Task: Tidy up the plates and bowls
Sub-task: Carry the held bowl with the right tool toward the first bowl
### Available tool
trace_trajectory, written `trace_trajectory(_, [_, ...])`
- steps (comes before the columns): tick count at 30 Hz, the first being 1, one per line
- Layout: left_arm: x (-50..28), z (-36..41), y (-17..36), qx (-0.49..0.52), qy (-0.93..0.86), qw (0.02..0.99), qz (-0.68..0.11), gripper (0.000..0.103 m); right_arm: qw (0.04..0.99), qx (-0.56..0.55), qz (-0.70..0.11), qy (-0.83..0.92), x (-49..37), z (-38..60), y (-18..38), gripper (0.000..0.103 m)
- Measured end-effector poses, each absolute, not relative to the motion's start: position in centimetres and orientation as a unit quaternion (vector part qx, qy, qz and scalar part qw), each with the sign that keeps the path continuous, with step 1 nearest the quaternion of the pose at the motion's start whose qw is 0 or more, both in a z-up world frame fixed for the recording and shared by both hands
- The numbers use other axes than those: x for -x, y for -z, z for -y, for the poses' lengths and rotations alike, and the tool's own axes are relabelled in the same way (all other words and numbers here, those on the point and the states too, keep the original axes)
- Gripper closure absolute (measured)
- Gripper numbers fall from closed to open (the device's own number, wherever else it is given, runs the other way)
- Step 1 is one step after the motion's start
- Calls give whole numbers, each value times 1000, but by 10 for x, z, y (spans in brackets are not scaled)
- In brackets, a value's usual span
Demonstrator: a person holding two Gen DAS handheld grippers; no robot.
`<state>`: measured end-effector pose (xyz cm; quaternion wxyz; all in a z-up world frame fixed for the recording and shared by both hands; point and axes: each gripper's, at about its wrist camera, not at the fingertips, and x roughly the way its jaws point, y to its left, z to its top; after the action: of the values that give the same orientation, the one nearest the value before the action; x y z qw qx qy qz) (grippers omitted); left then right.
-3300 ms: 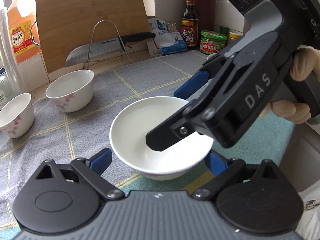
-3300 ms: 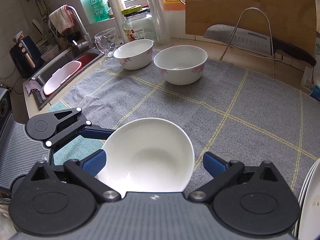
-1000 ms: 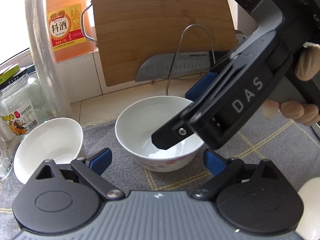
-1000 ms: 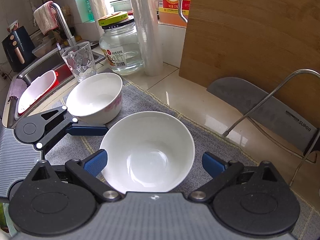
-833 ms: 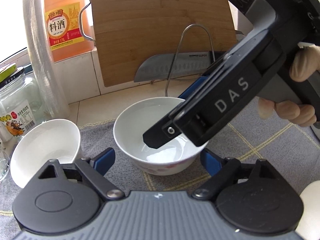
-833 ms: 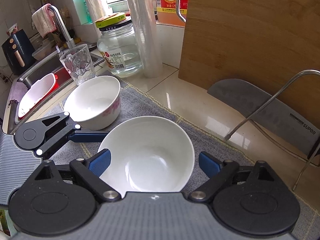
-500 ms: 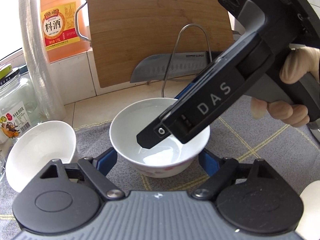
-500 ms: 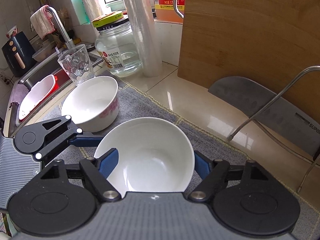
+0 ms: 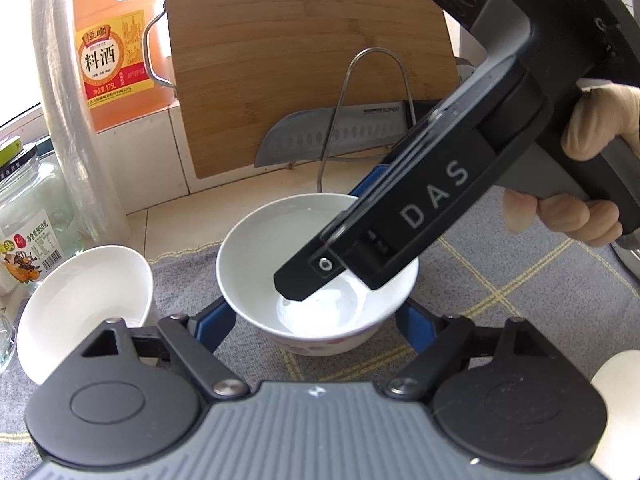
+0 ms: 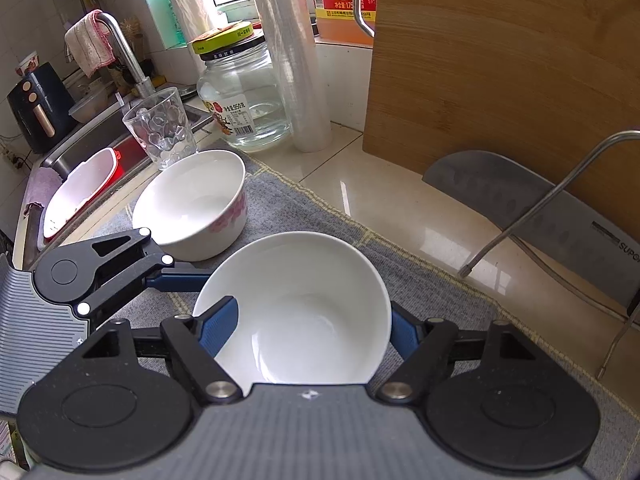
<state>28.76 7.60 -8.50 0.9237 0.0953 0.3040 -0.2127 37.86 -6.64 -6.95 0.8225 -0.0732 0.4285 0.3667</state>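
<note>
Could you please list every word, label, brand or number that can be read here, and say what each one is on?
"料酒", with "恒顺" above and "1.75L" below: yellow and red label of the orange plastic jug.
"SUPOR": blade of the grey steel kitchen knife.
"DAS": black side of the right gripper.
"950": paper label of the clear glass jar; its other print is too small to read.

Shown gripping one white bowl (image 10: pixel 304 272) from two sides: right gripper (image 10: pixel 310 326) tilted steeply down above it, pads just closed on its walls, hand (image 9: pixel 580 200) wrapped round the handle; left gripper (image 9: pixel 314 318) nearer level, jaws just closing against its lower sides.
</note>
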Motion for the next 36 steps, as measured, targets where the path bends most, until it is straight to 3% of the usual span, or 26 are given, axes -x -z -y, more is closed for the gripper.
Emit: trace_trajectory(36, [-156,-51,21,-112,239,912,-313,17,822,76,-403,-395,-232,105,-7,20])
